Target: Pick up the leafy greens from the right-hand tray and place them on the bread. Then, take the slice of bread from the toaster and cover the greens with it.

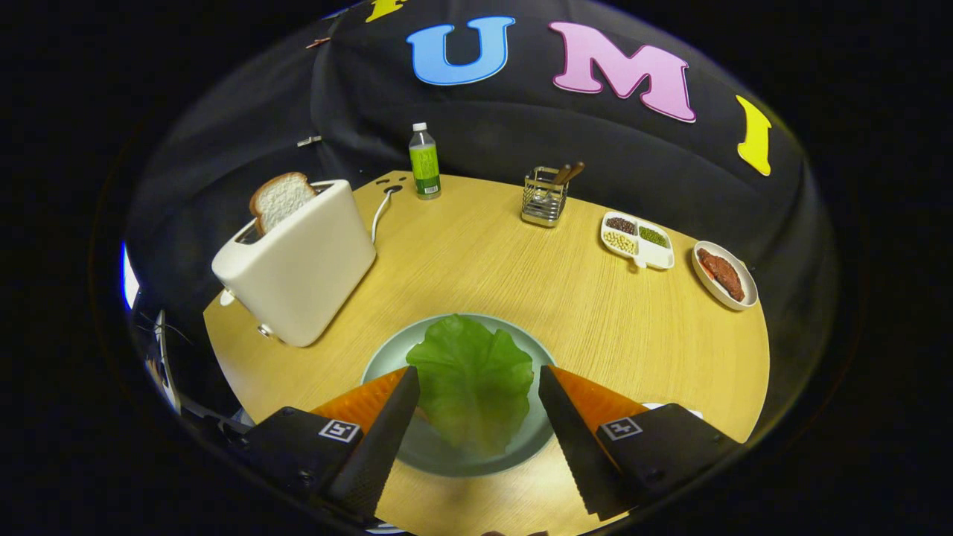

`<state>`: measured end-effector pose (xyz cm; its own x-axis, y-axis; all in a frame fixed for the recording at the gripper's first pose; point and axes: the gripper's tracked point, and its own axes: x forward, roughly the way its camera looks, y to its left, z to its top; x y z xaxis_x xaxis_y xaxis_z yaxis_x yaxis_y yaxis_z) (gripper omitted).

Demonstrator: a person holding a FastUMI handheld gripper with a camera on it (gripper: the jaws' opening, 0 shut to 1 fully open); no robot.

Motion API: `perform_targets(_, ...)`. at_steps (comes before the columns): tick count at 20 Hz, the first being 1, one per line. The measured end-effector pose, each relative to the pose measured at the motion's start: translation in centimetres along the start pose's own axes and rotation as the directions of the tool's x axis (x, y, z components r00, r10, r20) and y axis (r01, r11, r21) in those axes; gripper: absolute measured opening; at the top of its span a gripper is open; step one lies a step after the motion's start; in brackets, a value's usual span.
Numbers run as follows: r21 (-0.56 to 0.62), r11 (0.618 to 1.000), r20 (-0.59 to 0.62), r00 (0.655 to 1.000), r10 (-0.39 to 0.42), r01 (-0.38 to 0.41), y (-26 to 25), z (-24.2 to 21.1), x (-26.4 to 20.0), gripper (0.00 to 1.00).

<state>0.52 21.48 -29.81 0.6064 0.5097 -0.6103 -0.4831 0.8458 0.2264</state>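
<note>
A green lettuce leaf [471,376] lies on the pale green plate [447,455], covering what is under it. My gripper [476,376] is open, its two fingers spread either side of the leaf and not pressing on it. A white toaster [298,264] stands beyond the fingers to the left, with a slice of bread [280,199] sticking up from its slot.
At the table's far side stand a green-labelled bottle [424,161] and a metal utensil holder [544,196]. To the right are a divided white dish of beans [637,241] and a small oval dish holding meat [724,274]. The toaster's cord [380,212] runs to the back.
</note>
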Motion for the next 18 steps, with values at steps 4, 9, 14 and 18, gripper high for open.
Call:
perform_targets(4,0.008,1.000,0.082,0.997,0.009,-0.010,0.3,3.0,-2.3,1.00)
perform_targets(9,0.015,0.999,0.204,0.979,0.027,-0.030,1.7,8.3,-6.3,1.00)
perform_targets(14,-0.016,0.999,0.316,0.948,0.047,-0.045,5.2,14.8,-9.1,1.00)
perform_targets(18,-0.049,0.995,0.378,0.920,0.101,-0.089,10.2,19.1,-9.1,1.00)
